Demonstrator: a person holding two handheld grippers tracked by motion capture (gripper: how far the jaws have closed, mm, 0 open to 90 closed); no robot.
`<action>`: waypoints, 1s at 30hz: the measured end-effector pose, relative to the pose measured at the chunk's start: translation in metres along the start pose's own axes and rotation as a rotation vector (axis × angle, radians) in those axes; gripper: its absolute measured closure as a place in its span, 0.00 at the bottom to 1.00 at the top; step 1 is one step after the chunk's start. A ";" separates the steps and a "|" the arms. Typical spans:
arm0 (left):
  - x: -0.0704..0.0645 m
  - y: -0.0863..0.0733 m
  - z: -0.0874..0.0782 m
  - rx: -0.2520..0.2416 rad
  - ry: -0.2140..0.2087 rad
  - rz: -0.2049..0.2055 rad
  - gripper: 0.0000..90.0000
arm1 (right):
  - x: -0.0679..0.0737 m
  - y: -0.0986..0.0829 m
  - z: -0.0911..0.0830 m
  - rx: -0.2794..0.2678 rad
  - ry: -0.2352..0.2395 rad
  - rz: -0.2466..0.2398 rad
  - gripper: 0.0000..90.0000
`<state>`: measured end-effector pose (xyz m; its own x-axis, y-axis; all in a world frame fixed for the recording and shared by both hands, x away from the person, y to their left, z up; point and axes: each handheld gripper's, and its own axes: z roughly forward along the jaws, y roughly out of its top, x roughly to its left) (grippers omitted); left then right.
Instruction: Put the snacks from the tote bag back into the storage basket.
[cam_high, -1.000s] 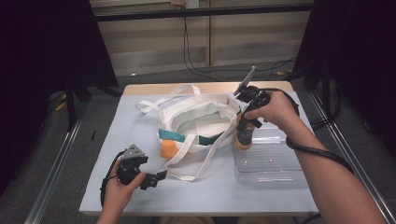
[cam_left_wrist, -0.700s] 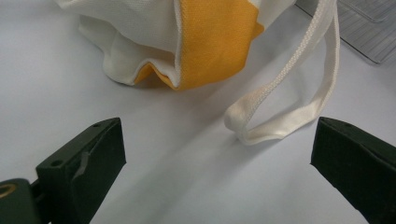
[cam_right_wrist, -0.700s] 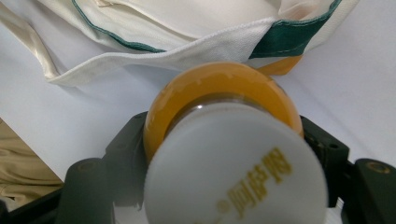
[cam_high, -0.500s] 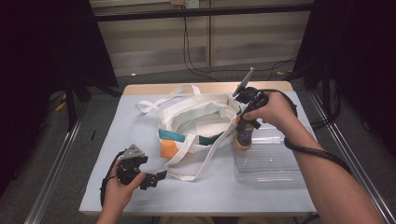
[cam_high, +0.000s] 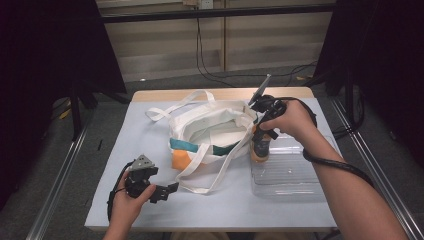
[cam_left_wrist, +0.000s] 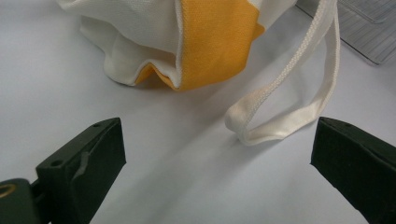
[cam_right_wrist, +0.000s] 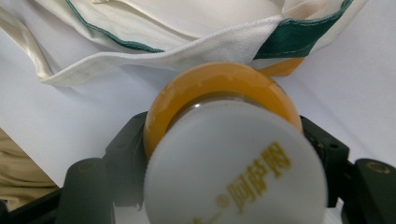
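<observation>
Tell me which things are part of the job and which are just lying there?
Part of the job:
right gripper, shut on the bottle
clear tray
bag

Just there:
left gripper, open, holding nothing
cables on the floor behind the table

White table (cam_high: 150, 150), black cables (cam_high: 210, 65), grey floor (cam_high: 70, 150)

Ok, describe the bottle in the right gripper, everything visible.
The bottle is small and rounded, with amber-orange contents and a broad white cap printed with gold characters. It stands upright, clamped between the right gripper's black jaws, at the left edge of the clear plastic tray, beside the canvas tote bag.
</observation>
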<state>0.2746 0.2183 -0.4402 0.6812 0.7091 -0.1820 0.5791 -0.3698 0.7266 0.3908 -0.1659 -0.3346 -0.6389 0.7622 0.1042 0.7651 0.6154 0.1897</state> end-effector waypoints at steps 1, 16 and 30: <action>0.000 0.000 0.000 0.002 0.000 0.003 0.03 | 0.000 0.000 0.000 0.000 0.001 0.004 0.34; 0.000 0.001 0.000 0.010 0.001 0.010 0.03 | 0.001 -0.003 0.006 0.006 0.000 0.010 0.34; 0.000 0.001 0.000 0.010 0.001 0.014 0.03 | 0.001 -0.004 0.012 0.011 0.000 0.009 0.34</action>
<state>0.2750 0.2186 -0.4397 0.6888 0.7044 -0.1713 0.5741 -0.3857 0.7222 0.3880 -0.1657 -0.3475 -0.6317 0.7680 0.1054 0.7718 0.6105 0.1778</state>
